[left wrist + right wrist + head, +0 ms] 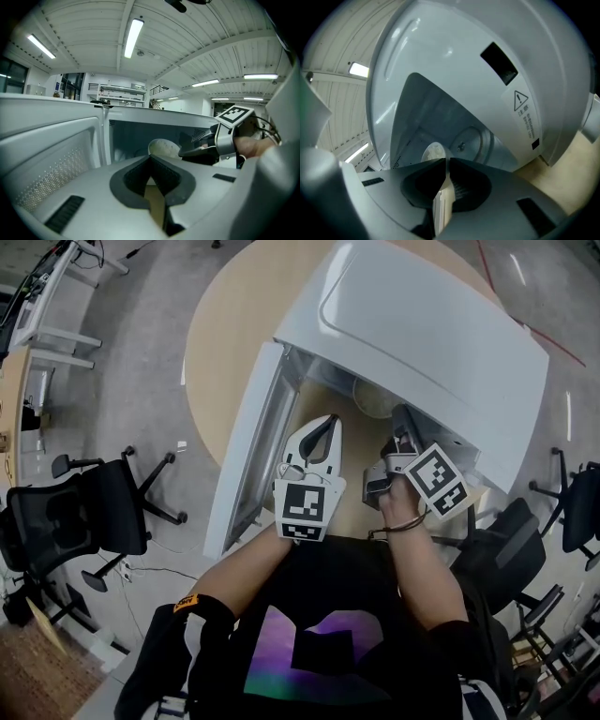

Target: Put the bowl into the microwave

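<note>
Microwave (412, 343) door (246, 460) open, bowl (373, 401) inside on cavity floor, nothing visible in it. Right gripper (445, 161) jaws together, empty, bowl just past its tips. Left gripper (151, 159) jaws together, empty, bowl ahead and slightly right. Only right gripper view shows turntable hub (461, 146); only head view shows table (216, 343)

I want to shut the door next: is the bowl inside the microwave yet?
Inside: the bowl sits within the microwave cavity, past its open door.
</note>
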Demonstrator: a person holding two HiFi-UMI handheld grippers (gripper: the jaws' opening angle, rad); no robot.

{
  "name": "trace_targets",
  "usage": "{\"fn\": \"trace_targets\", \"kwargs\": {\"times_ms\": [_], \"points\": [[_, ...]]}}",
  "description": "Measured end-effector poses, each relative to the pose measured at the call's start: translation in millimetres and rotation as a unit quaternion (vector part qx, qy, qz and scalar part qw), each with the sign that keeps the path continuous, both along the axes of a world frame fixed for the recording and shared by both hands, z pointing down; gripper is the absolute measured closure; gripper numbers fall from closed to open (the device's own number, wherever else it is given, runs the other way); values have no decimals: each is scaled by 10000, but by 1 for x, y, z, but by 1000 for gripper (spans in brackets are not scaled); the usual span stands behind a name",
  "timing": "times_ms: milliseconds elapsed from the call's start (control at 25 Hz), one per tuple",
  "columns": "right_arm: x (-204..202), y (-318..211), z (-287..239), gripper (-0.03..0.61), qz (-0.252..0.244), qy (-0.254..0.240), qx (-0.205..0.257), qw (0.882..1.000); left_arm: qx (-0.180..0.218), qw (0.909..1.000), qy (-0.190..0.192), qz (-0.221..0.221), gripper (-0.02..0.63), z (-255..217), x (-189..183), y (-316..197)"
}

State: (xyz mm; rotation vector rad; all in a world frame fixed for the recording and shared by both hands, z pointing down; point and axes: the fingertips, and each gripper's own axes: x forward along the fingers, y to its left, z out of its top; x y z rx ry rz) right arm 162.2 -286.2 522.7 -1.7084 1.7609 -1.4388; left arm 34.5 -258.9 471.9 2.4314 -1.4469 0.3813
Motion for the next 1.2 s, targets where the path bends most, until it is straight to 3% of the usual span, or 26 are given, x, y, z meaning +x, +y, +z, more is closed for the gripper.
{"fn": "trace_targets", "kwargs": {"times_ms": [1200], "points": [[11, -48, 35, 538, 413, 527, -10, 9978, -218, 9996, -11, -177, 571, 15, 4, -29]]}}
